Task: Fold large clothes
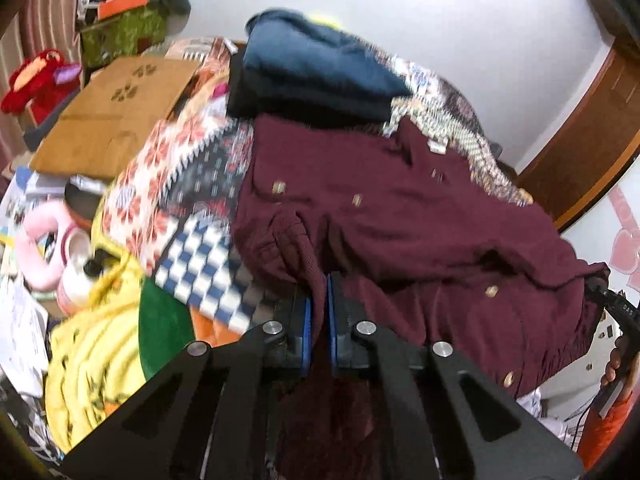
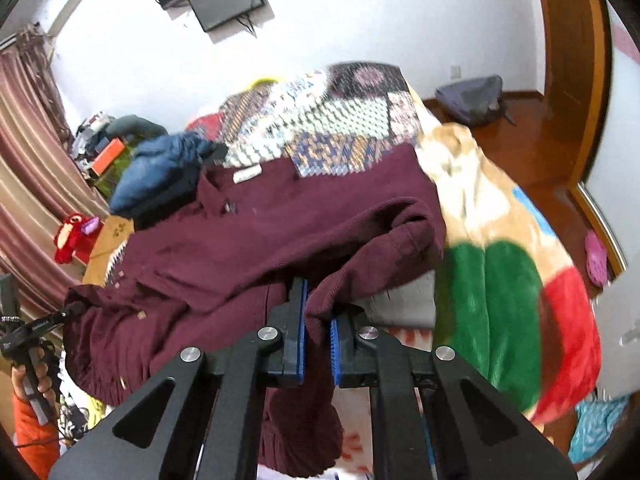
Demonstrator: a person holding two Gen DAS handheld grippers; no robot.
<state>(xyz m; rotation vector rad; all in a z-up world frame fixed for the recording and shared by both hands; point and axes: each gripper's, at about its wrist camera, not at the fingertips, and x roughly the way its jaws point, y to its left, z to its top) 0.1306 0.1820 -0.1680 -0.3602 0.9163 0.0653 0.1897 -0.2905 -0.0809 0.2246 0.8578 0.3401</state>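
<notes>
Far left, left wrist view: red plush toy point(image 1: 34, 82) against the striped curtain point(image 1: 44, 12); beside it a green patterned box point(image 1: 124, 34) heaped with mixed items, too blurred to name, an orange piece on top. Flat brown cardboard point(image 1: 116, 116) with paw prints lies just right of the toy. Below it, a pink ring cushion point(image 1: 42, 246) and a yellow printed cloth point(image 1: 96, 356) bunched at the bed's edge. Patchwork quilt point(image 1: 180, 176) covers the bed. On the quilt, a folded stack of blue and dark clothes point(image 1: 312, 76) at the far end. Maroon button-up garment point(image 1: 400, 216) spread in front of the stack, collar and label toward the far end, hem toward the cameras, long axis running away from the viewer; near edge lifted and rumpled. Left gripper point(image 1: 319, 312): blue-padded fingers close together, clamped on a ribbed fold of the garment's near left edge. Right gripper point(image 2: 318, 320): fingers pinching a fold at the near right edge, fabric bunched between the pads. Right of the garment, a fleece blanket point(image 2: 512, 312) in green, red and tan drapes off the bed; a grey bag point(image 2: 472, 98) on the wooden floor point(image 2: 520, 148) beyond.
</notes>
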